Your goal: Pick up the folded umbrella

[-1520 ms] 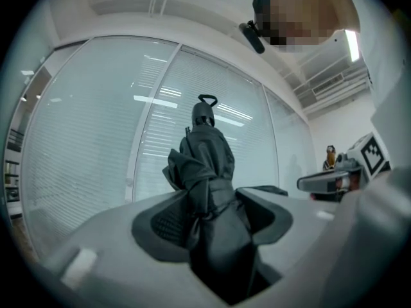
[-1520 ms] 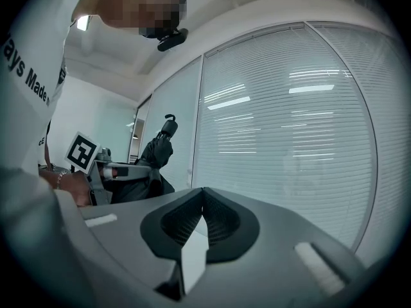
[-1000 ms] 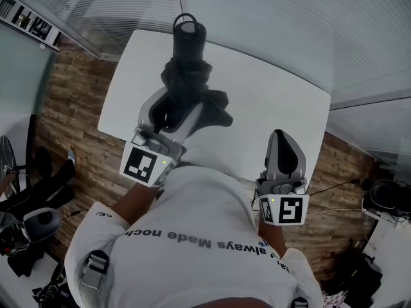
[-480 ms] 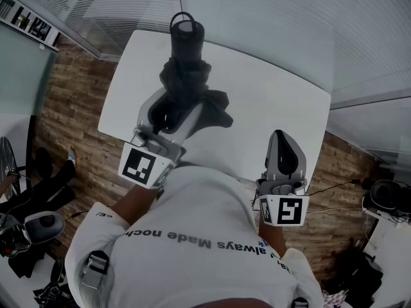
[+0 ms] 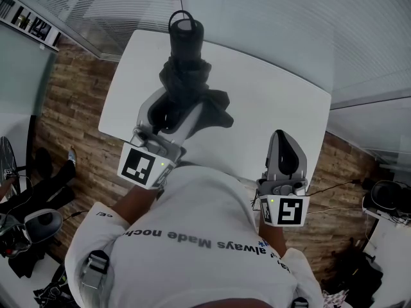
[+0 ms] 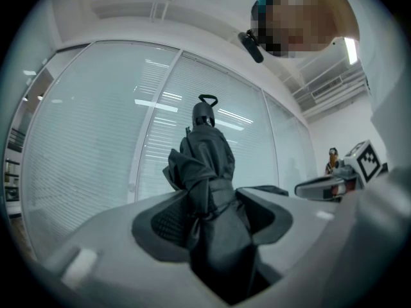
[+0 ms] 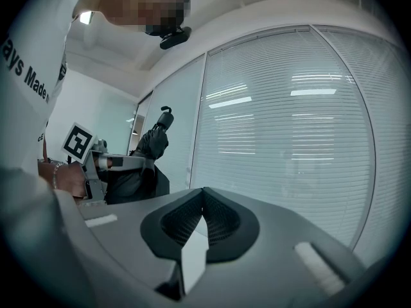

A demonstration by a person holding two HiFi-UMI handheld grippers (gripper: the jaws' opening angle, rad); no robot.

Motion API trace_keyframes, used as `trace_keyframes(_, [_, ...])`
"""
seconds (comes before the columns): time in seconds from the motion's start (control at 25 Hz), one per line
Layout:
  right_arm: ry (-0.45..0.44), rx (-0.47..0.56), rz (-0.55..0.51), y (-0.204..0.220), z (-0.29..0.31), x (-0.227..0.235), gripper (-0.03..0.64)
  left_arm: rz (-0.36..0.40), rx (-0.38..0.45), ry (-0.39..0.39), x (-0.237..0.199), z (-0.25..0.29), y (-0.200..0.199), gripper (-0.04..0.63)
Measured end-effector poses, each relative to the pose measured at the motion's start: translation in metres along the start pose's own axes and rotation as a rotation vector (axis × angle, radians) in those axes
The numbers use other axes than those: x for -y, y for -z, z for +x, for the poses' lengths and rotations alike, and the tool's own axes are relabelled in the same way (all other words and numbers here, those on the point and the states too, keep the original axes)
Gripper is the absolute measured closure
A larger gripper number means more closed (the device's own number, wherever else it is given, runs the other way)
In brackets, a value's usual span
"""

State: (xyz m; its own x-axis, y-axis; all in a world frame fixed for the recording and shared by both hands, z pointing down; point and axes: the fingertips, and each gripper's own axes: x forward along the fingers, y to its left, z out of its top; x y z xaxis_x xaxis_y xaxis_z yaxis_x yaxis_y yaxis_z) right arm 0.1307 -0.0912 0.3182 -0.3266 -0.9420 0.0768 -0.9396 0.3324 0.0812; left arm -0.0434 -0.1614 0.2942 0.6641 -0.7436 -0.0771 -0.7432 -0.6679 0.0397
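Note:
The folded black umbrella (image 5: 188, 76) stands upright off the white table (image 5: 276, 104), its round handle with a loop (image 5: 185, 31) at the far end. My left gripper (image 5: 174, 111) is shut on the umbrella's bundled fabric near the strap, and the loose cloth hangs out to the right. In the left gripper view the umbrella (image 6: 207, 172) fills the gap between both pads of the left gripper (image 6: 212, 220). My right gripper (image 5: 286, 147) hovers at the table's near right edge, shut with nothing in it. The right gripper view shows its pads (image 7: 218, 220) meeting at the tip, with the umbrella (image 7: 153, 145) far to the left.
Glass walls with blinds (image 5: 276, 24) run behind the table. Wooden floor (image 5: 70, 101) lies to the left, with a chair and dark gear (image 5: 26, 226) on it. Cables and equipment (image 5: 382, 204) sit at the right.

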Motion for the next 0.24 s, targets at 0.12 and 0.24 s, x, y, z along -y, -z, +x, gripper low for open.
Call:
trace_keyframes(0.12, [-0.001, 0.003, 0.002, -0.0008, -0.0029, 0.0001, 0.615, -0.002, 0.005, 0.002, 0.0037, -0.0018, -0.0025, 0.362])
trace_keyframes(0.24, [-0.001, 0.002, 0.003, -0.0010, -0.0053, 0.0011, 0.615, -0.007, 0.005, 0.002, 0.0066, -0.0025, -0.0039, 0.362])
